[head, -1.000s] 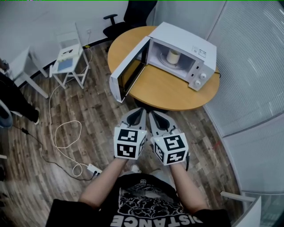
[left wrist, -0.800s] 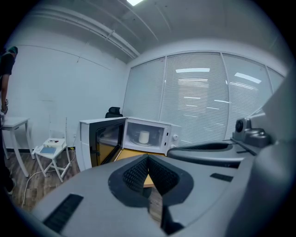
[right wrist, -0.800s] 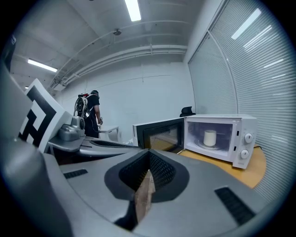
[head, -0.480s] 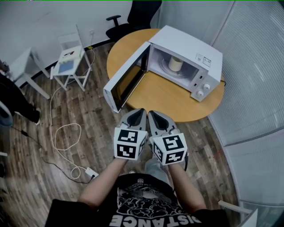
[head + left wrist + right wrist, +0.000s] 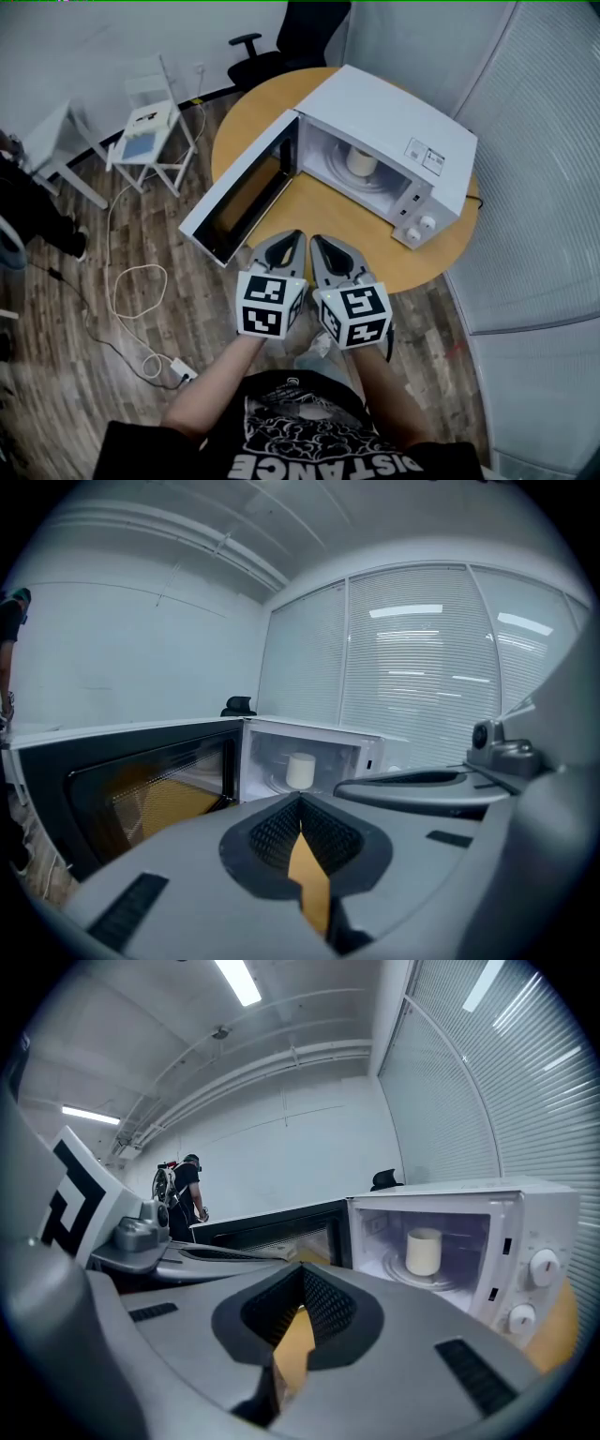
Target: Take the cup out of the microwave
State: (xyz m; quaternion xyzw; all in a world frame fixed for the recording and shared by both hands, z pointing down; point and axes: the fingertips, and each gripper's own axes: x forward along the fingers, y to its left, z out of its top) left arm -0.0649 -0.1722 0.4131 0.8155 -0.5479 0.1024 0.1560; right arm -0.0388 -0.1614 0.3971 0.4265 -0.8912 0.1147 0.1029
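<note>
– Anything readable up close?
– The black shirt (image 5: 319,441) says "DISTANCE".
– And the claws?
– The left claw (image 5: 294,235) and right claw (image 5: 317,239) are both closed on nothing, side by side near the round desk (image 5: 328,214).
– The cup (image 5: 361,161)?
– White, upright inside the microwave (image 5: 394,112), whose door (image 5: 239,192) stands wide open. The label (image 5: 427,157) on its front is too small to read.

Looking down at round wooden table (image 5: 328,220), black office chair (image 5: 300,33) sitting behind it. White chair (image 5: 150,131) standing off to my left. White cable (image 5: 131,291) looping across wood floor (image 5: 75,375) toward power strip (image 5: 183,372). Person (image 5: 28,206) standing far left.
</note>
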